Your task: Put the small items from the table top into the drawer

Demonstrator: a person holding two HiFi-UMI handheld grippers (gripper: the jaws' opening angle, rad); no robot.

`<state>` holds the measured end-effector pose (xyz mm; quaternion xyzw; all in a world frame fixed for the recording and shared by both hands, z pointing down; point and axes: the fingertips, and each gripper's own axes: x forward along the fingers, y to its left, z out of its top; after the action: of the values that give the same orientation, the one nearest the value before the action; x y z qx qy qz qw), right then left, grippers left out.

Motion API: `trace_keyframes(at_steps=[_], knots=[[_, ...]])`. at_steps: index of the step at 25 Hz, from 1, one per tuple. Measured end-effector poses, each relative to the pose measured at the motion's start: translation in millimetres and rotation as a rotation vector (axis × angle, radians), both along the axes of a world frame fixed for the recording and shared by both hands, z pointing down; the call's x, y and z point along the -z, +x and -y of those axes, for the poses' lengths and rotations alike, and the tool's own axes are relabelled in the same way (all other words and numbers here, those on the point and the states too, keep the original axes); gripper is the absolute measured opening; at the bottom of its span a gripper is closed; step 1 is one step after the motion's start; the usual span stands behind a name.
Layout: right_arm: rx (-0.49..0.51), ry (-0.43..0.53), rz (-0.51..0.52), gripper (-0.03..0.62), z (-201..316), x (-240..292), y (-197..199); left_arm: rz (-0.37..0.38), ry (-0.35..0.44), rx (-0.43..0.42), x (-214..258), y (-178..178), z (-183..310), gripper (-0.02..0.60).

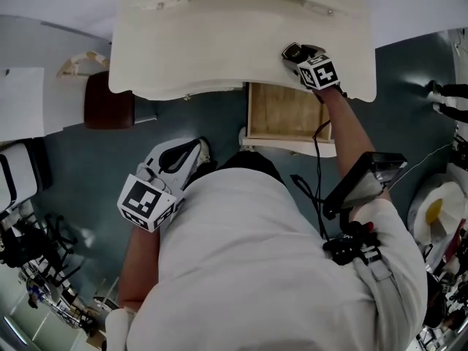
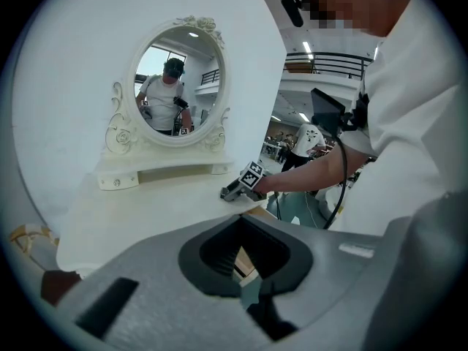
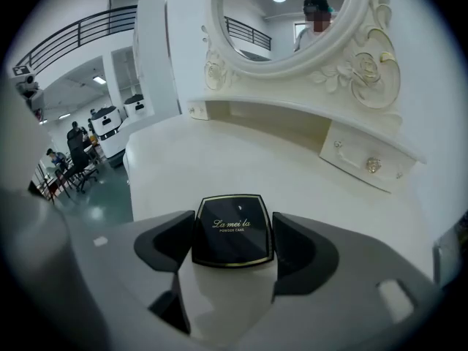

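A black square compact (image 3: 232, 231) with gold lettering lies flat on the white dressing table (image 1: 241, 42), near its right front edge. My right gripper (image 3: 232, 241) straddles it, and both dark pads (image 3: 167, 243) rest against its sides. The head view shows this gripper (image 1: 294, 53) angled down onto the table top, above the open wooden drawer (image 1: 285, 112). My left gripper (image 1: 189, 154) hangs low by the person's body, away from the table. Its jaws (image 2: 245, 232) are together with nothing between them. The left gripper view shows the right gripper (image 2: 234, 190) from across the table.
An oval mirror (image 2: 179, 82) with a carved frame stands at the back of the table, with a small closed drawer (image 3: 365, 163) under it. A brown stool (image 1: 108, 101) stands on the teal floor to the left. A black screen (image 1: 365, 181) hangs at the person's chest.
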<state>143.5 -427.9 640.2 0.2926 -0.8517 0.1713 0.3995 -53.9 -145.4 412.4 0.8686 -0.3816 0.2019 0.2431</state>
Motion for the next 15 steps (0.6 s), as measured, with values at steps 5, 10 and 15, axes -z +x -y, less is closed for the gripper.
trace_keyframes(at_steps=[5,10,15], knots=[[-0.092,0.013,0.021,0.333,-10.6,10.3,-1.4,-0.003,0.010,-0.030,3.3,-14.3,-2.7,0.002],[-0.163,0.027,0.036,0.333,-41.8,30.3,-2.1,-0.014,0.030,-0.087,12.7,-23.8,-16.0,0.002],[-0.256,0.015,0.046,0.333,-81.6,34.3,4.0,-0.034,0.050,-0.152,16.3,-29.4,-22.9,0.002]])
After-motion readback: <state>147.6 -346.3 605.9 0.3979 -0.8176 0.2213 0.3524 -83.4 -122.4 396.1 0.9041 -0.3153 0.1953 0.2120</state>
